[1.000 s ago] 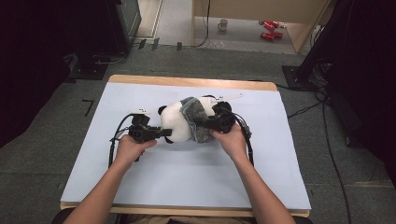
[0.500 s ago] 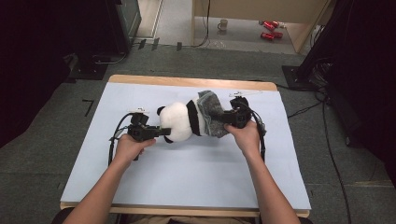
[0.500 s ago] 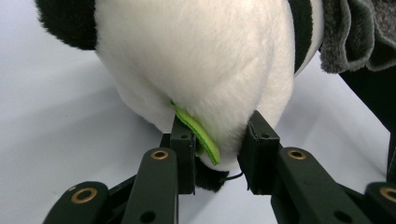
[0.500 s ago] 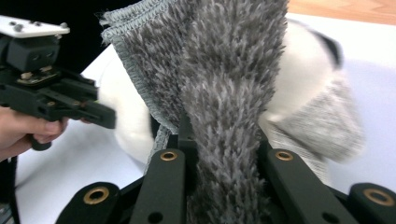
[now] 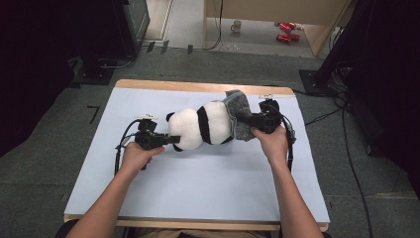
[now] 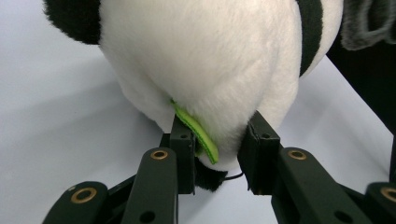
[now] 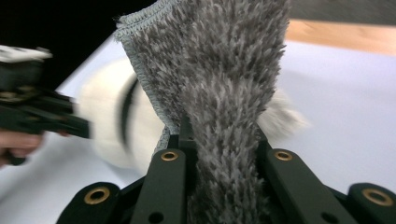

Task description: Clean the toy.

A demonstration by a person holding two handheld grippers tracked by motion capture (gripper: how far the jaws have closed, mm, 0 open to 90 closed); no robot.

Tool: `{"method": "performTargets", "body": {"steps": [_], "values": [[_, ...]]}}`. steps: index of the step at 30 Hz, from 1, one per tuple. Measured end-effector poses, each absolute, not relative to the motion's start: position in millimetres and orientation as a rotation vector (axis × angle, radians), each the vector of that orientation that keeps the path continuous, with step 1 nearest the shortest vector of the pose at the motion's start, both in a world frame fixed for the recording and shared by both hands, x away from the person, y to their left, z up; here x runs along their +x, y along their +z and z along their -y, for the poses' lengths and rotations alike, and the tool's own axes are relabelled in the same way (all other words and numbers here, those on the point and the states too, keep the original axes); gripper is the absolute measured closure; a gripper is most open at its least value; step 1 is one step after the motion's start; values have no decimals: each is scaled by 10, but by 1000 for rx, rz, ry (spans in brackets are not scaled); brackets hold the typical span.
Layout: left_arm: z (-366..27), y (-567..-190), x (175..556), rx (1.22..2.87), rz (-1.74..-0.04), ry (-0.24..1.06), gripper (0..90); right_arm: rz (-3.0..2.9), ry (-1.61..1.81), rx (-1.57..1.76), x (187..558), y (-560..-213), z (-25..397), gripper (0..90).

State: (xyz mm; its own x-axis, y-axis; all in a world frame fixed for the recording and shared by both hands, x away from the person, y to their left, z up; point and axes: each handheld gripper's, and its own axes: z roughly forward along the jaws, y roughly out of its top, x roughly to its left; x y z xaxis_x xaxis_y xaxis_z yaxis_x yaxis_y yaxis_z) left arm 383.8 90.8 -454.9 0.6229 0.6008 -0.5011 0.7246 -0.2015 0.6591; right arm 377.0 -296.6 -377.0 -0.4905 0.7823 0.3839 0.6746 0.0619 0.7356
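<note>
While the plush panda [image 5: 200, 126] lies on its side near the middle of the pale blue table mat [image 5: 198, 188], a little toward the twelve o'clock edge, a person works on it from both ends with a pair of hand-held tongs. The left gripper [image 5: 173, 140] comes in from nine o'clock, and in the left gripper view its jaws are closed most of the way on a fold of the toy's white fur [image 6: 219, 93], with a small green tag [image 6: 196, 133] poking out between them (the tag hangs just beside one jaw, touching the fur). The right gripper [image 5: 250, 120] comes in from three o'clock and is clamped on the grey shaggy cloth [image 5: 238, 111], which covers the panda's end at that side; in the right gripper view the cloth [image 7: 224, 88] rises in a bunched fold straight out of the narrowed jaws, its stitched hem at the upper left. Beyond that fold the panda's white body [image 7: 116, 126] shows blurred, and the left gripper [image 7: 42, 116] appears at nine o'clock of that view.
</note>
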Motion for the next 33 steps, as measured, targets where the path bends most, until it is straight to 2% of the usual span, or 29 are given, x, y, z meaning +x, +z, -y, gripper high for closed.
{"method": "performTargets", "body": {"steps": [6,12,19,23,33], "values": [[-863,-4504,3799,1893,-1051,-146,698,-2296,1504,1368,3652,-3616,2551,768],[-814,-4462,3757,1897,-1039,-112,696,-2456,1465,1247,3607,-3820,1980,767],[-684,-4380,3655,1943,-980,-3,690,-2545,1459,1192,3546,-4026,1647,763],[-682,-4385,3663,1956,-979,-3,690,-2535,1424,1205,3561,-4085,1654,756],[-830,-4436,3778,1938,-1040,-82,696,-2470,1385,1322,3688,-4077,2023,756]]}}
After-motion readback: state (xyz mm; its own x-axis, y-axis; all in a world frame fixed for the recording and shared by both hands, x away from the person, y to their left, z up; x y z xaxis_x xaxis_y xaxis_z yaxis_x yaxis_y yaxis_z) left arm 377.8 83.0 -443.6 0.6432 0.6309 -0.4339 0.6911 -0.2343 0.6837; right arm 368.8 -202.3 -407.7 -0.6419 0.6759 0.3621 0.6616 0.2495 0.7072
